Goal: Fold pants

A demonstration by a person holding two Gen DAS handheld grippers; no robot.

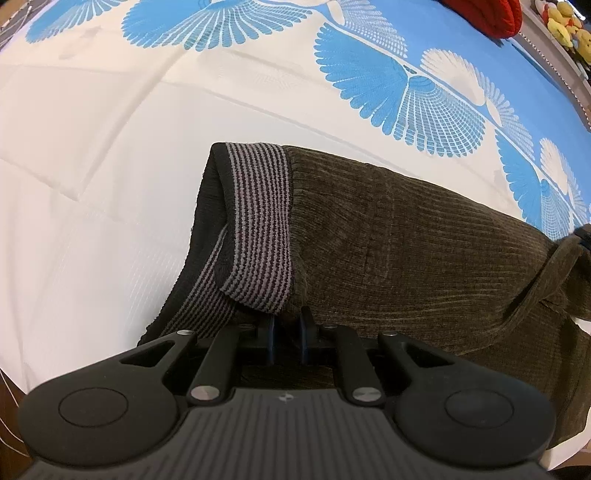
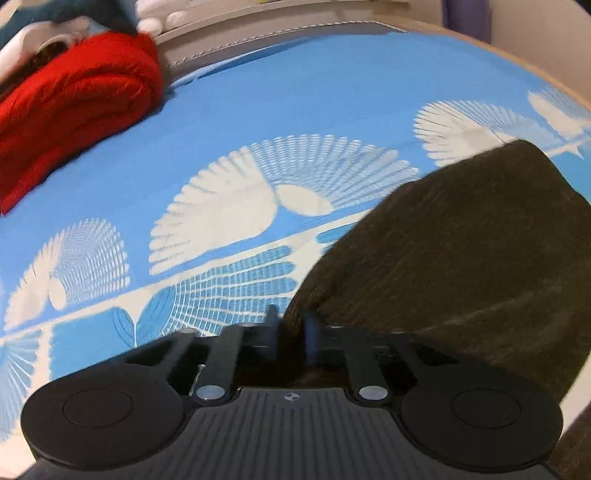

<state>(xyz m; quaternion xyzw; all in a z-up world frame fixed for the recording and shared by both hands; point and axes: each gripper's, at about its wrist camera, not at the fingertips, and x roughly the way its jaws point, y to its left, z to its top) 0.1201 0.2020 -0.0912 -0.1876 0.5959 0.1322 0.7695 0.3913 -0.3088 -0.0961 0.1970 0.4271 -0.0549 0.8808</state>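
Observation:
Dark olive corduroy pants (image 1: 406, 251) lie on the bed, their grey-and-black striped waistband (image 1: 255, 225) folded open at the left end. My left gripper (image 1: 287, 325) is shut on the pants at the near edge, just under the waistband, with cloth pinched between its blue pads. In the right wrist view the same pants (image 2: 461, 251) rise as a dark blurred mound at the right. My right gripper (image 2: 291, 325) is shut on the pants at their near left edge, with dark cloth between its fingers.
The bed cover (image 1: 110, 147) is white near me and blue with white fan patterns farther off (image 2: 295, 110). A folded red garment (image 2: 74, 103) lies at the back by the bed's edge. Yellow plush toys (image 1: 565, 26) sit on a ledge beyond it.

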